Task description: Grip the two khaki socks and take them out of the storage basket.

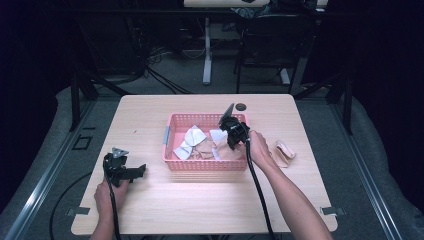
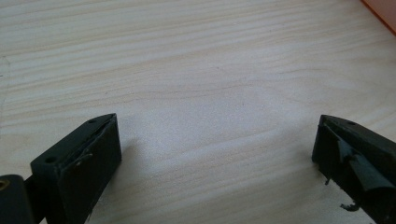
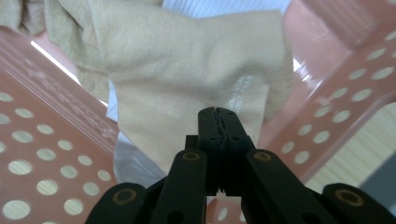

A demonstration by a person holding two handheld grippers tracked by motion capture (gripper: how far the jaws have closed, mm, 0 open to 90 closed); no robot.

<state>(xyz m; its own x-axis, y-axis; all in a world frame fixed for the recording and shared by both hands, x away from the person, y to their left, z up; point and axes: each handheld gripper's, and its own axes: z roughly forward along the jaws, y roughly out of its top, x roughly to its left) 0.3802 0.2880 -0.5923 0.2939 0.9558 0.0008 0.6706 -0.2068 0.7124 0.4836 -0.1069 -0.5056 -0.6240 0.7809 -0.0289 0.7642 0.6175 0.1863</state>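
Observation:
A pink perforated basket [image 1: 205,165] stands mid-table and holds white cloths [image 1: 192,137] and beige ones. My right gripper [image 1: 231,144] dips into the basket's right end. In the right gripper view its jaws [image 3: 217,112] are shut together on the lower edge of a beige cloth [image 3: 187,60], which spreads out beyond them, with a white cloth [image 3: 135,163] beneath and the basket wall [image 3: 46,154] on both sides. My left gripper [image 1: 141,171] rests on the table left of the basket. Its jaws [image 2: 217,121] are open wide over bare wood.
A folded beige cloth [image 1: 284,152] lies on the table just right of the basket, beside the person's right hand. A corner of the basket [image 2: 385,11] shows in the left gripper view. A round grommet hole [image 1: 241,106] sits at the table's far edge.

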